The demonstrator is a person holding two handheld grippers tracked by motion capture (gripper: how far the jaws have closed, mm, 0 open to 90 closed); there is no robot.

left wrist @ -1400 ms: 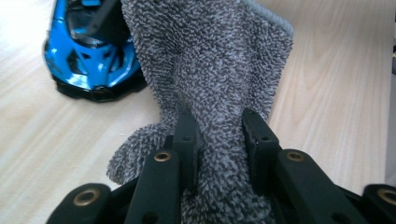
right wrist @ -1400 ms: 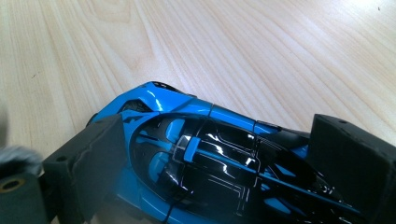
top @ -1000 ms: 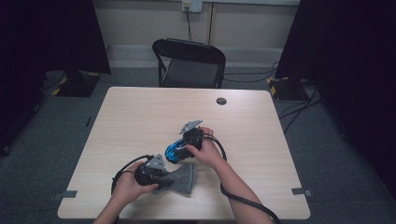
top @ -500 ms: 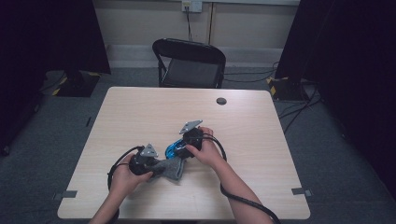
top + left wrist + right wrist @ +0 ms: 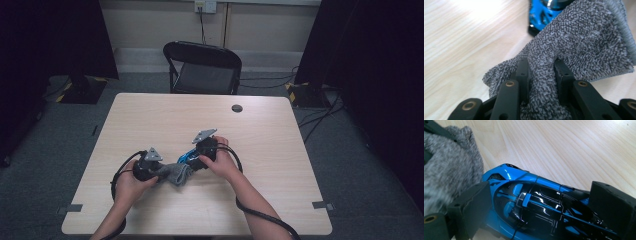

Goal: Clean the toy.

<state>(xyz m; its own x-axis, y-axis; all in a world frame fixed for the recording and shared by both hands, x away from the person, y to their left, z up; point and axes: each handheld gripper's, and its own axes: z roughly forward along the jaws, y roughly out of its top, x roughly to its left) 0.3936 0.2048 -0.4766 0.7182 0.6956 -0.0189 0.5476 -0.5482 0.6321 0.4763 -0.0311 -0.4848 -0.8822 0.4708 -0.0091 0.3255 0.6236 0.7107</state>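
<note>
The left hand-held gripper (image 5: pixel 541 82) pinches a bunched grey cloth (image 5: pixel 579 40) low in its frame, ready to wipe. The right hand-held gripper (image 5: pixel 536 207) clamps the blue toy car (image 5: pixel 544 205) steady, mid-table (image 5: pixel 150 120), the cloth touching its end.

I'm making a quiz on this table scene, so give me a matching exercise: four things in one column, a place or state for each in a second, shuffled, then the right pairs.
Things:
1. grey cloth
2. blue toy car
3. black chair
4. small dark disc

Places or states:
A. lies alone on the table's far side
B. pinched between the left gripper's jaws
C. stands beyond the table's far edge
D. sits between the right gripper's jaws

Pairs: 1-B, 2-D, 3-C, 4-A
</note>
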